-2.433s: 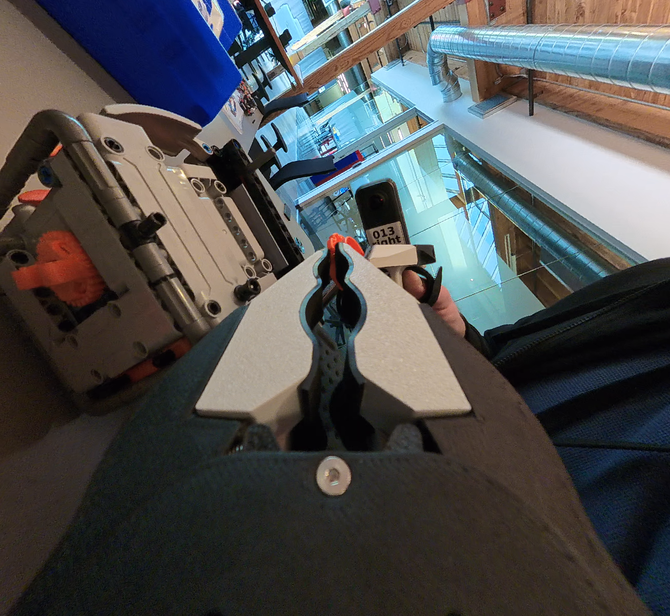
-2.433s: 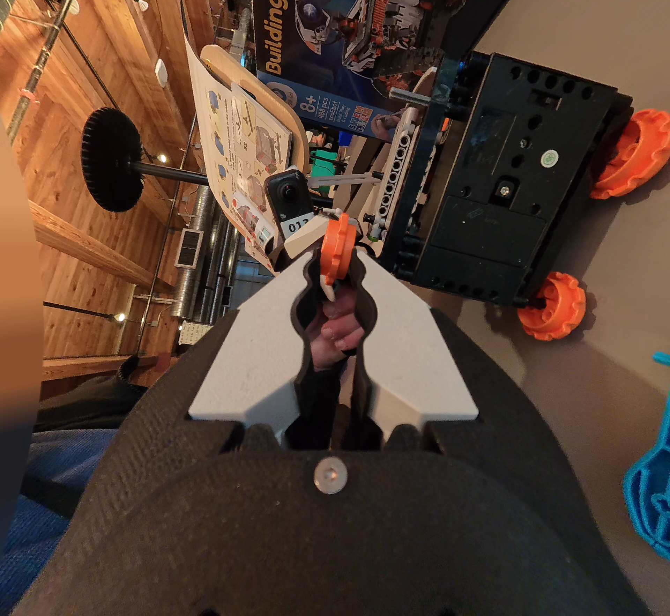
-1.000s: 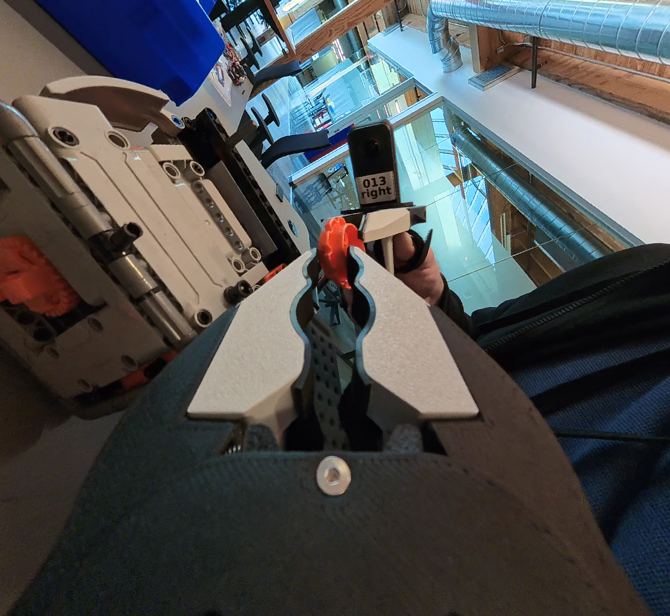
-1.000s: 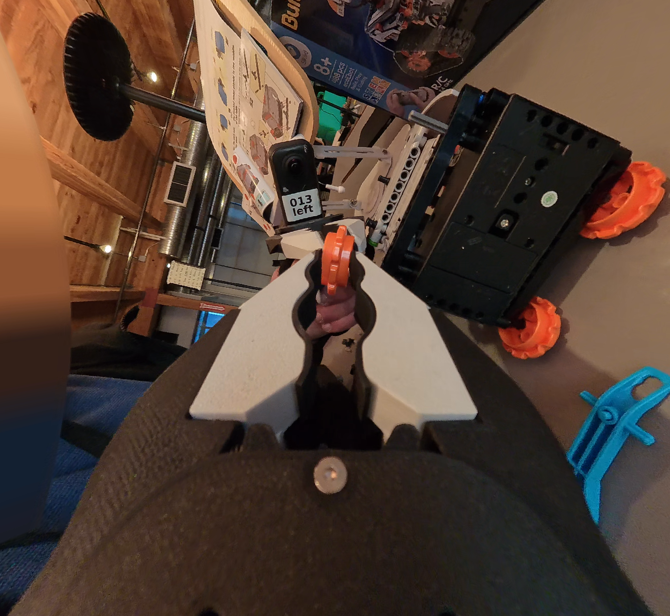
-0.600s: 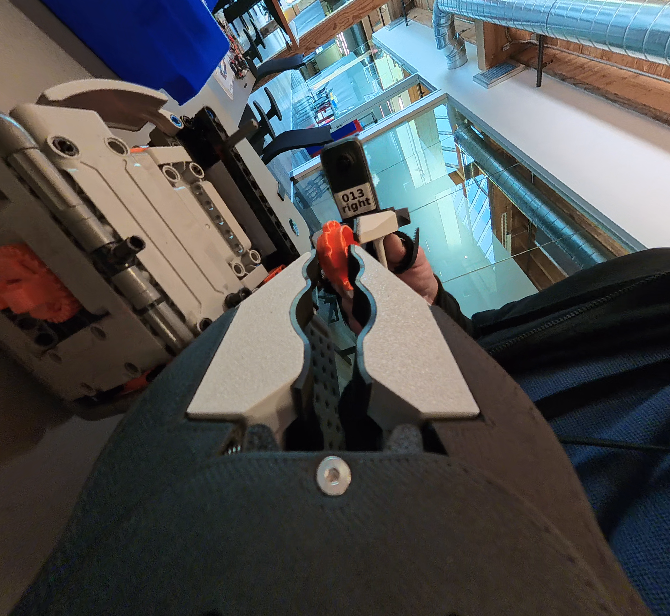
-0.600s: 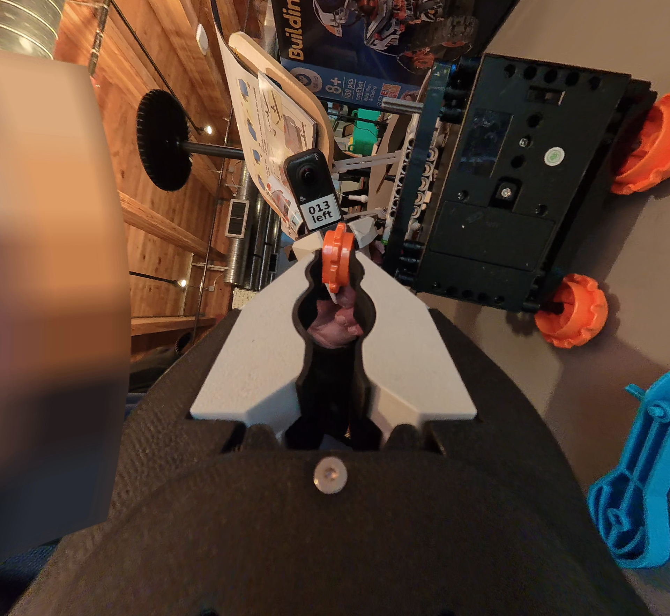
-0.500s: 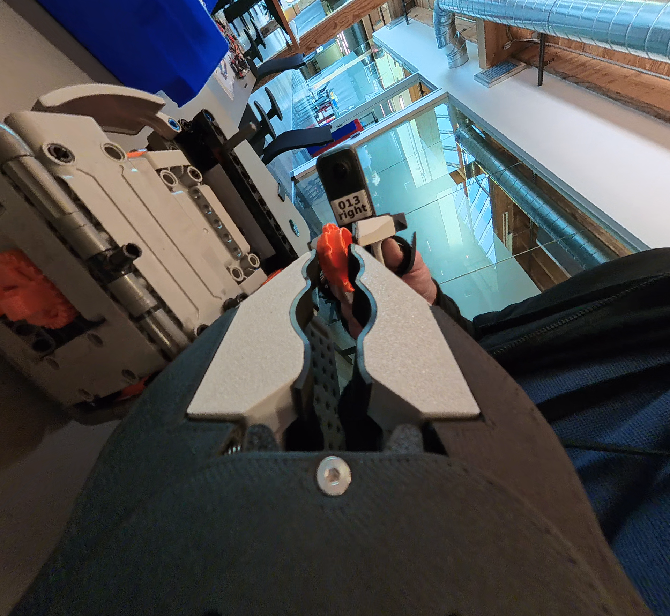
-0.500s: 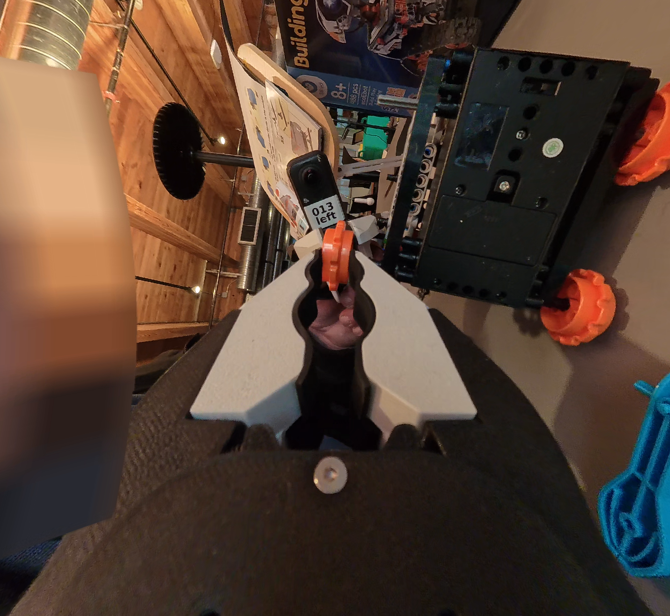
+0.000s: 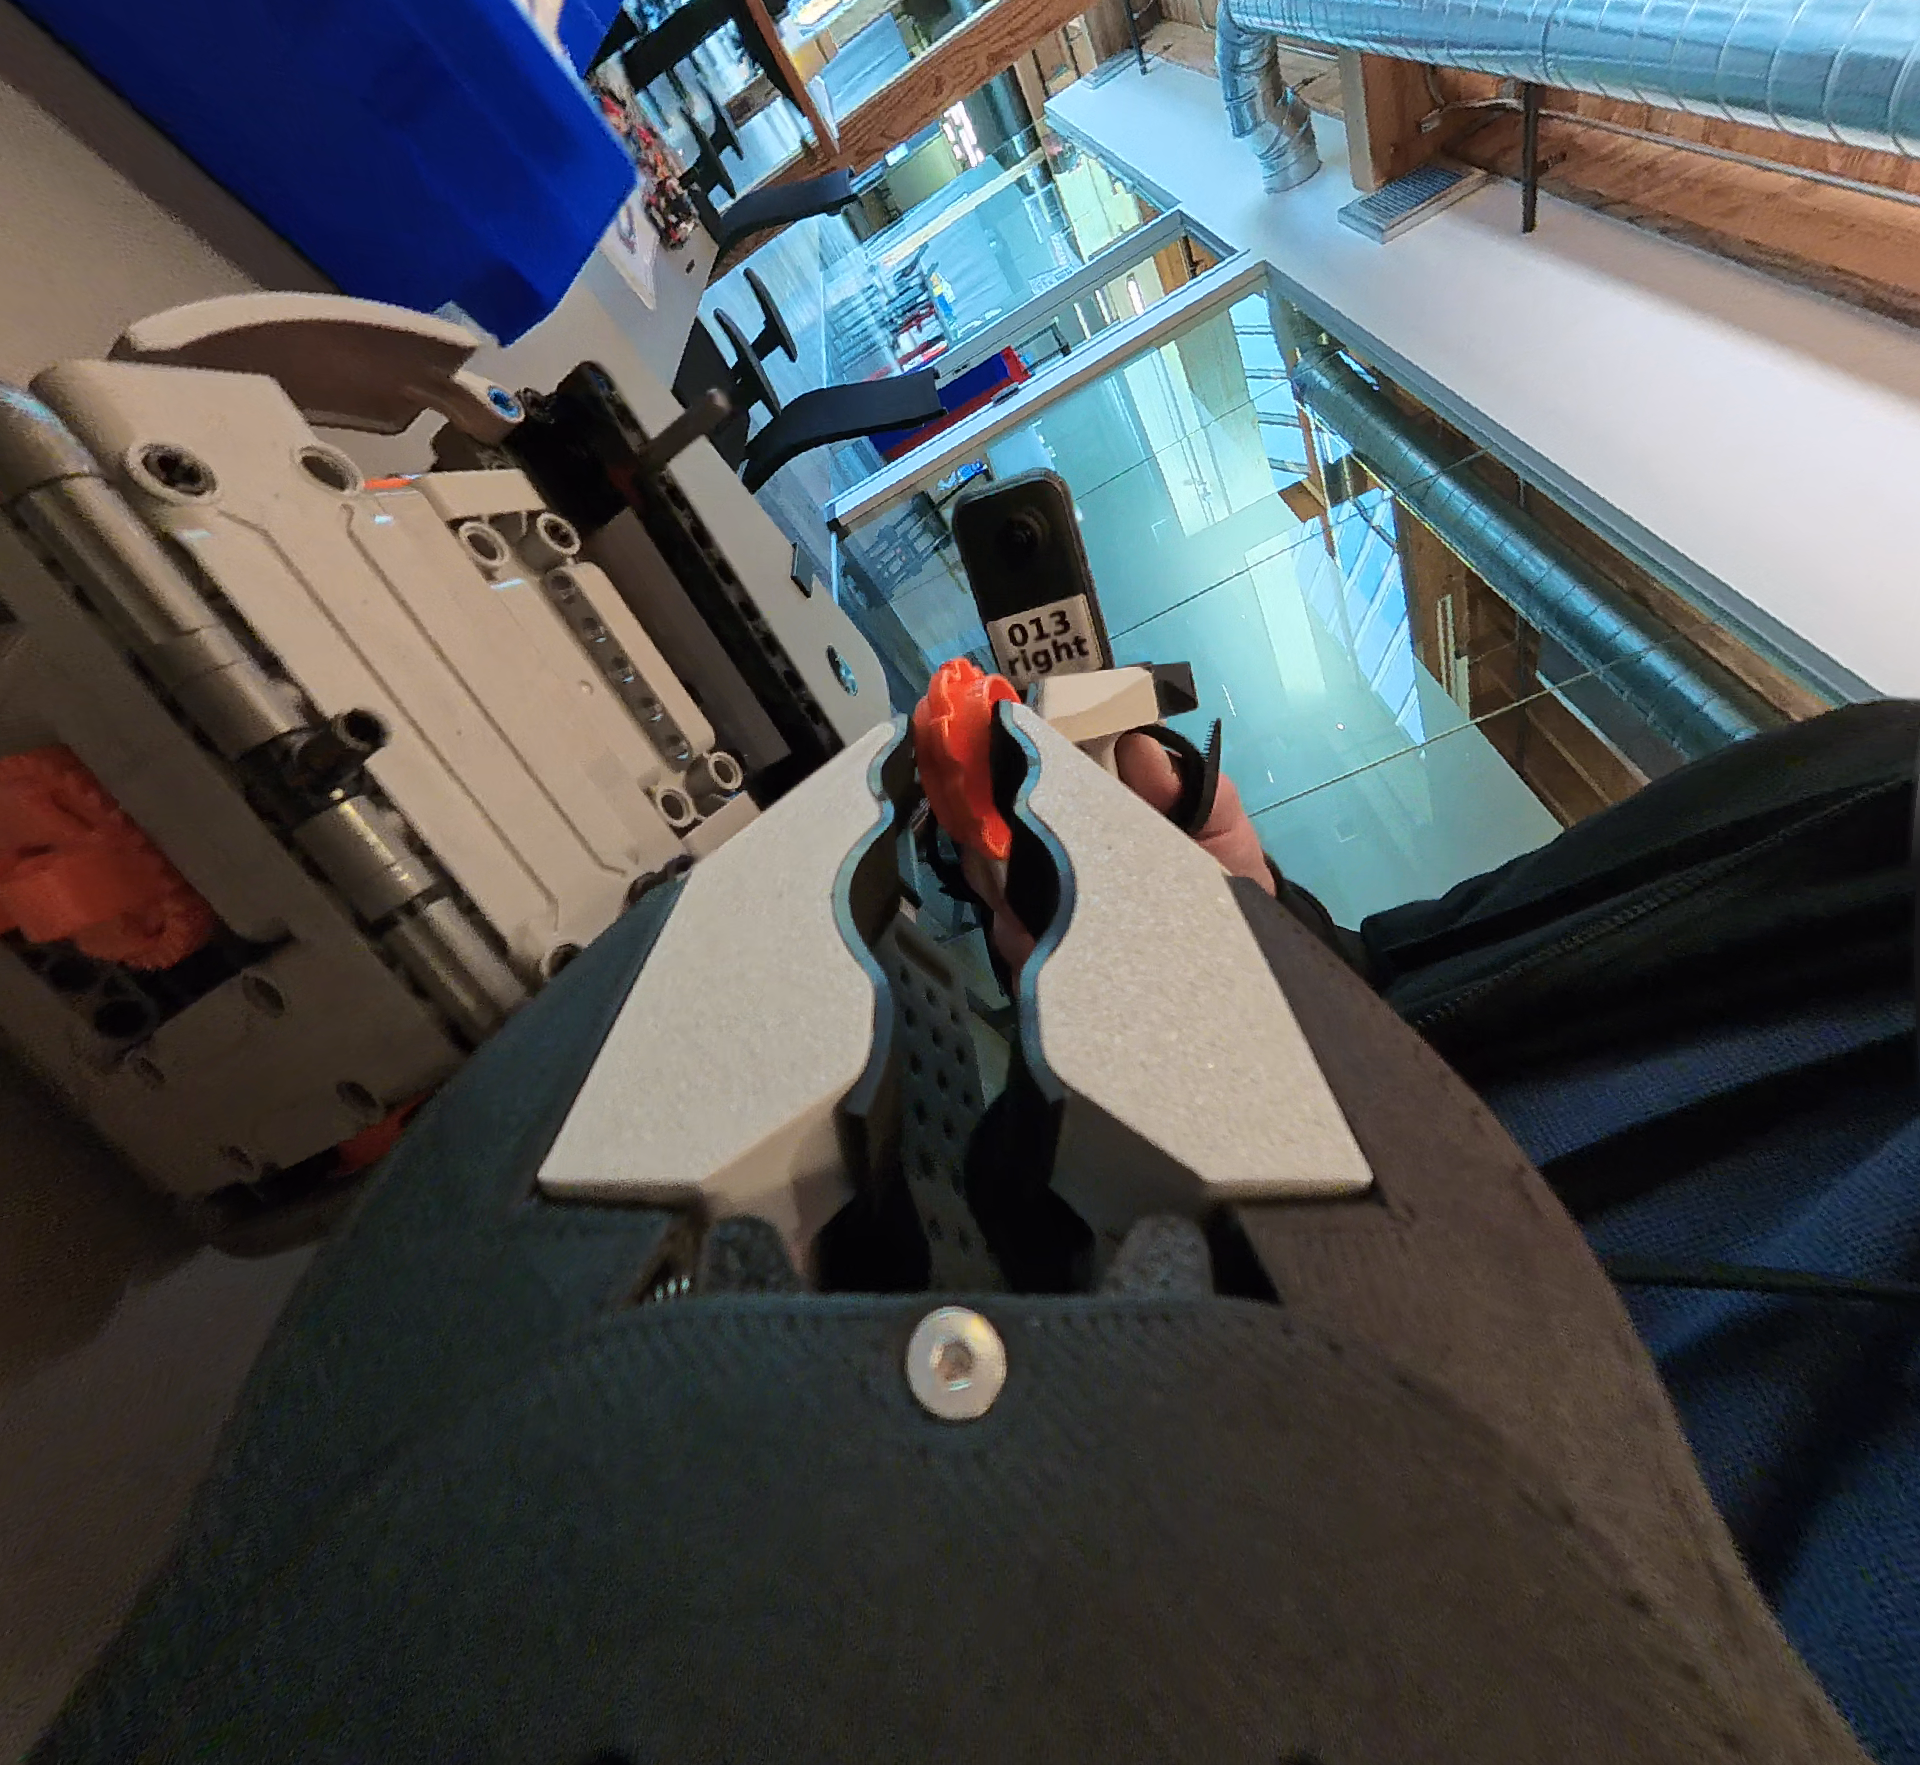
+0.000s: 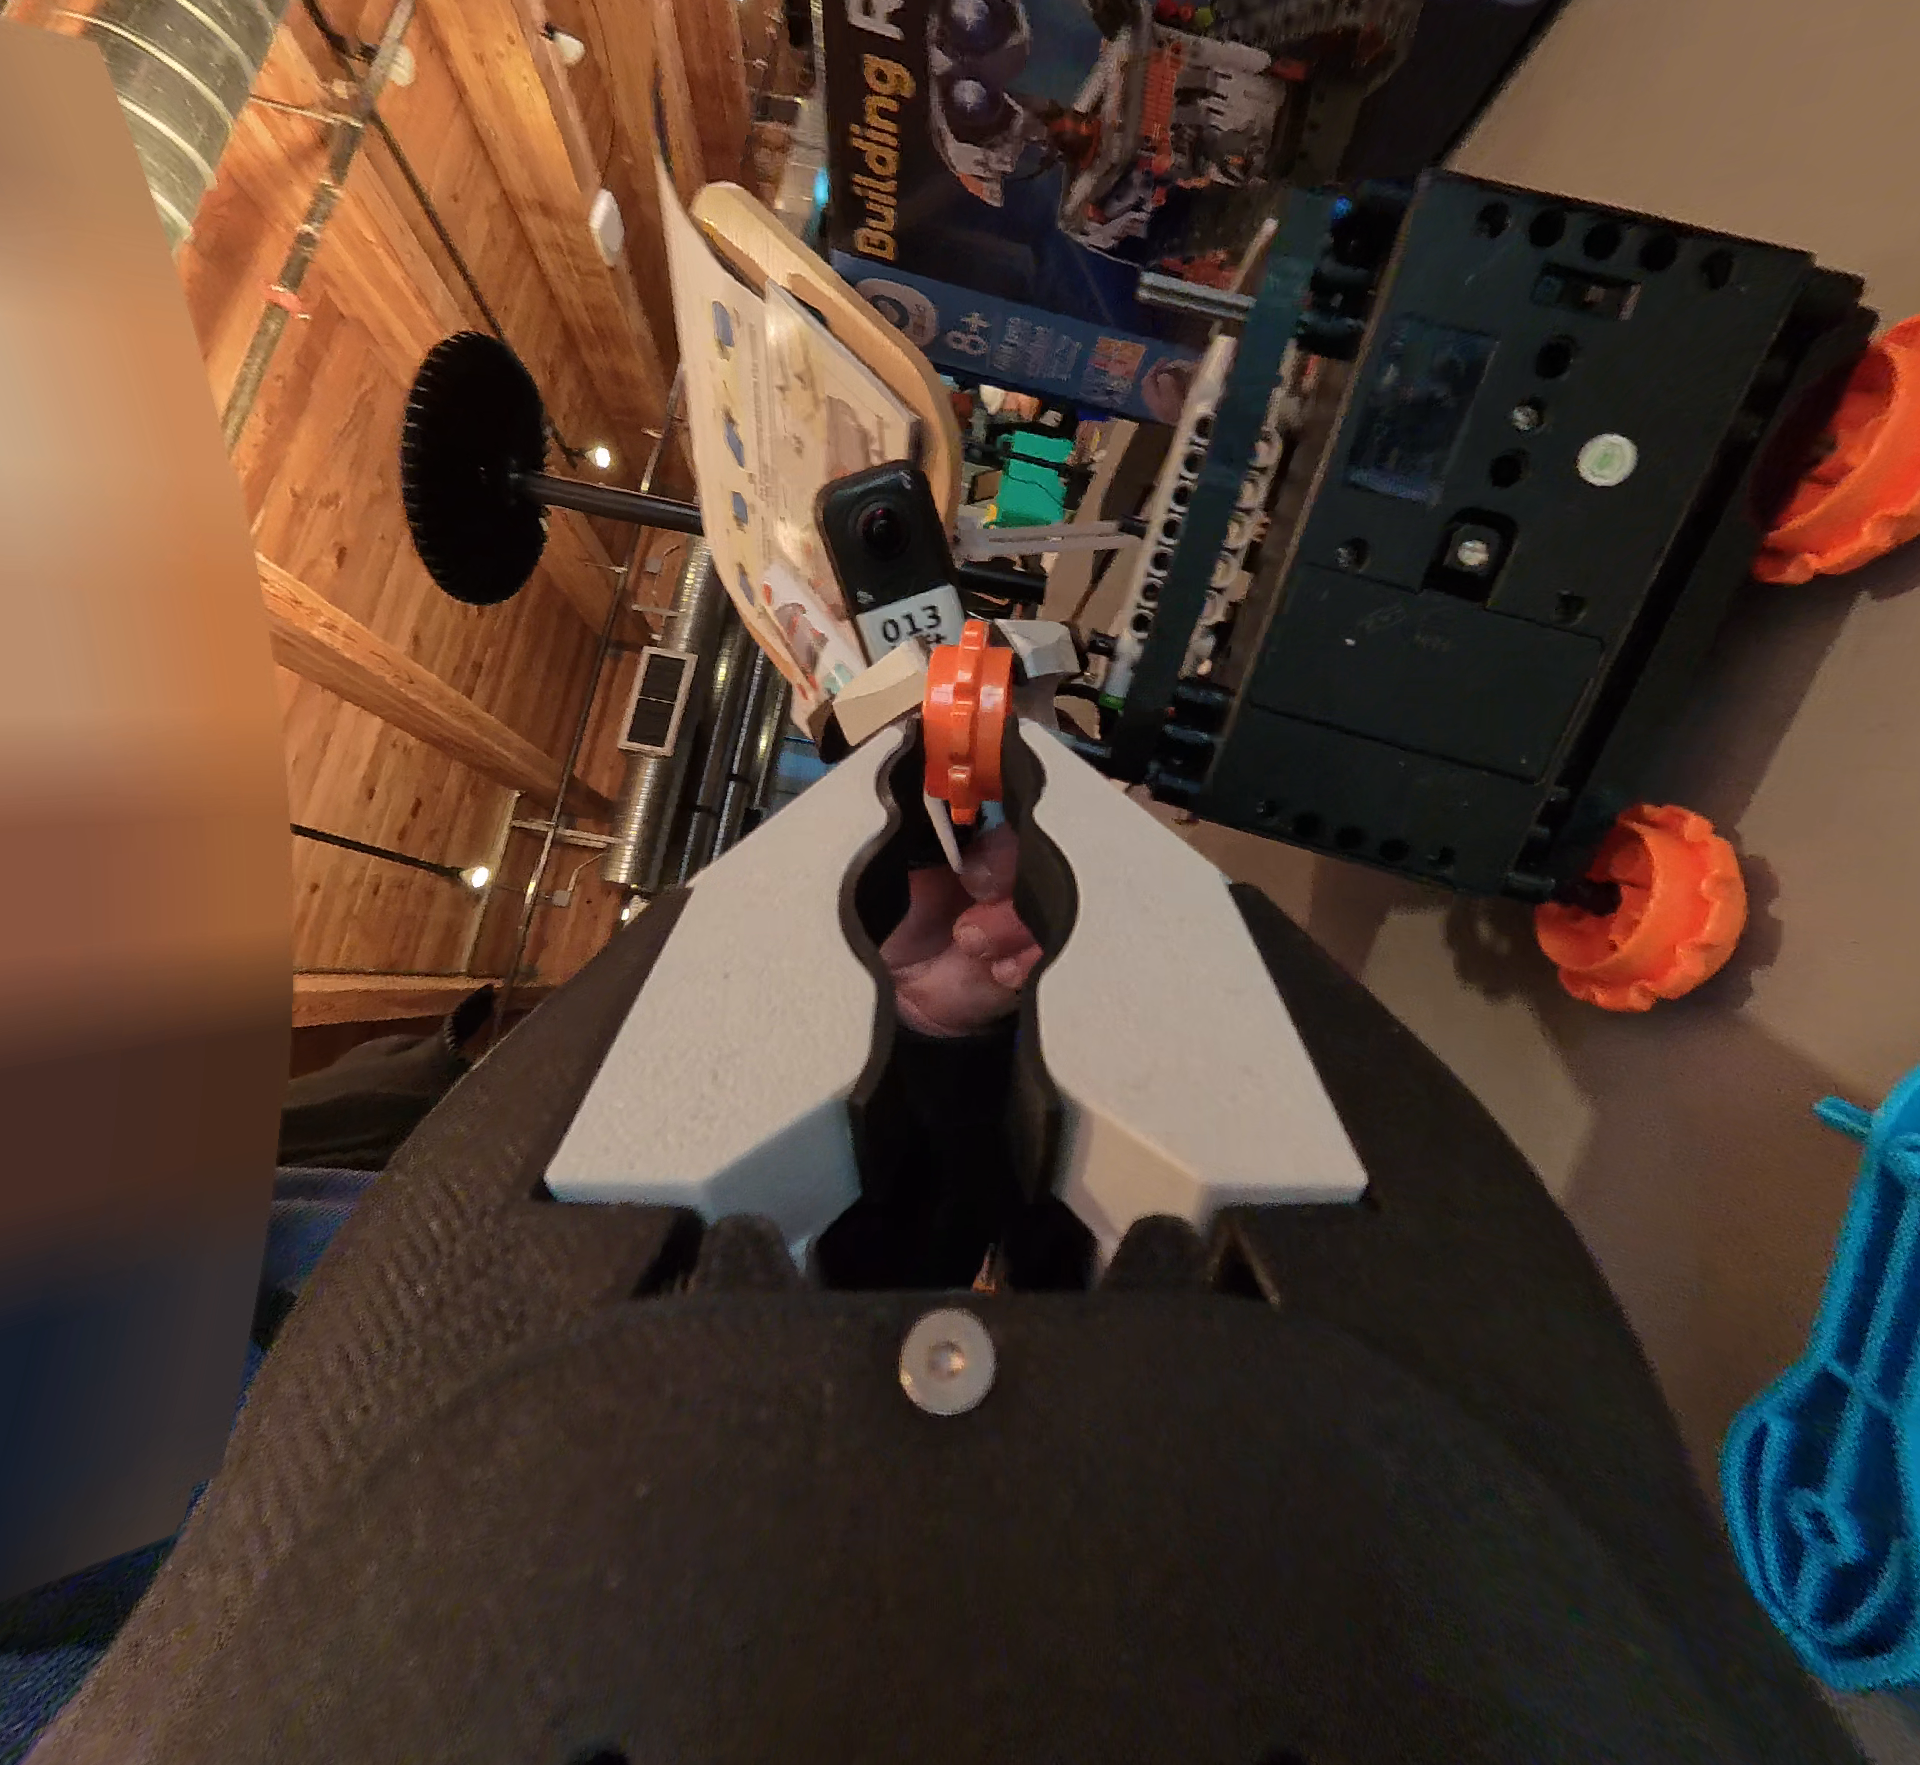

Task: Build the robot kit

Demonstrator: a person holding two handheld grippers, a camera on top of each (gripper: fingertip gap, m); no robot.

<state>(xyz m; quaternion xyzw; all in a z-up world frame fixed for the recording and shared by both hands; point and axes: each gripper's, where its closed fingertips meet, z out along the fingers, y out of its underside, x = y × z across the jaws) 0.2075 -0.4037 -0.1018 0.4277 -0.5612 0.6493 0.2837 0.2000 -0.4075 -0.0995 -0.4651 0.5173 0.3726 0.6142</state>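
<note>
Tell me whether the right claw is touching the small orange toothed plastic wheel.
Touching. The right wrist view shows the right claw closed on the small orange toothed plastic wheel, its two grey tips pressed against the wheel's sides with no gap.

Both grippers share one build: a textured black shell, pale grey fingers (image 9: 727, 1009) with wavy inner edges, a silver screw (image 10: 945, 1390) at six o'clock. Navy sleeve (image 9: 1714, 1040) at three o'clock.
</note>
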